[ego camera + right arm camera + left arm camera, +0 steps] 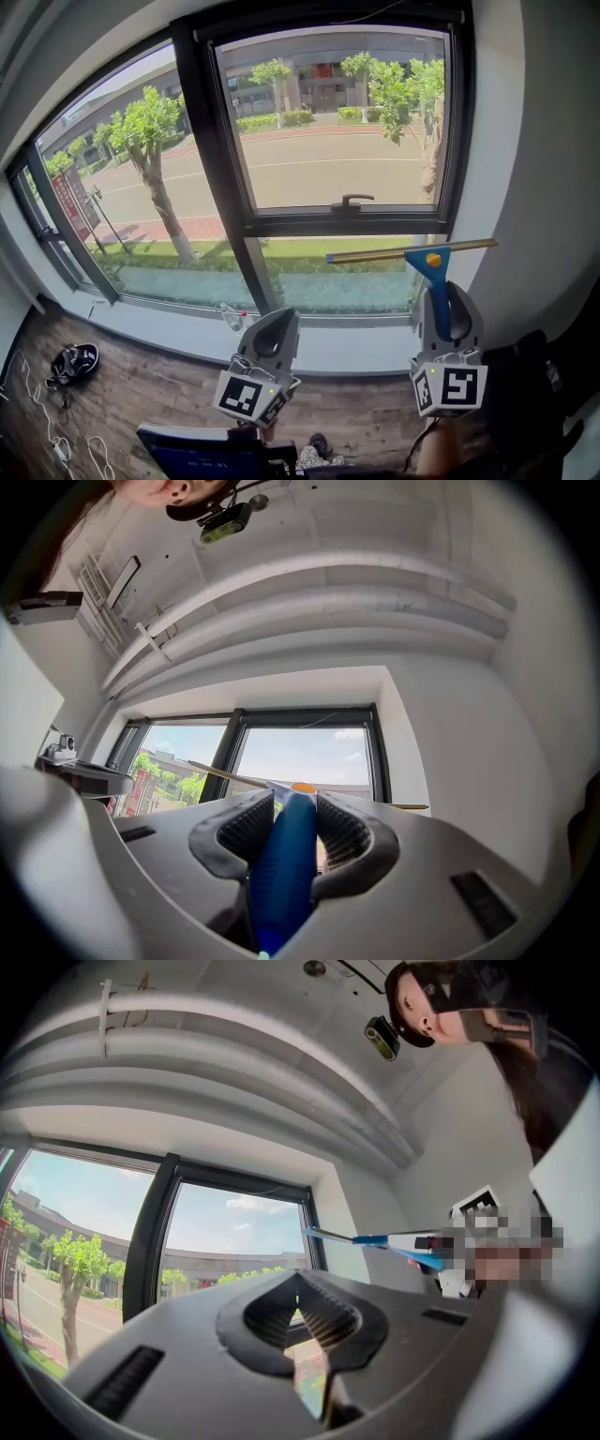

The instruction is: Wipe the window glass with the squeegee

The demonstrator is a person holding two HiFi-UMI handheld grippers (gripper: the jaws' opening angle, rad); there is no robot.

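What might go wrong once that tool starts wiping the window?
The blade of the squeegee reaches past the window frame on the right, so it may snag there. The right gripper pinches only the slim blue handle, so pressing hard might twist it. The window handle juts out and may block a stroke.

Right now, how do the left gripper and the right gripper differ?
The right gripper is shut on the squeegee by its blue handle; the left gripper is shut on nothing. The right gripper reaches higher, before the window glass; the left gripper sits lower, at the sill. Both point upward.
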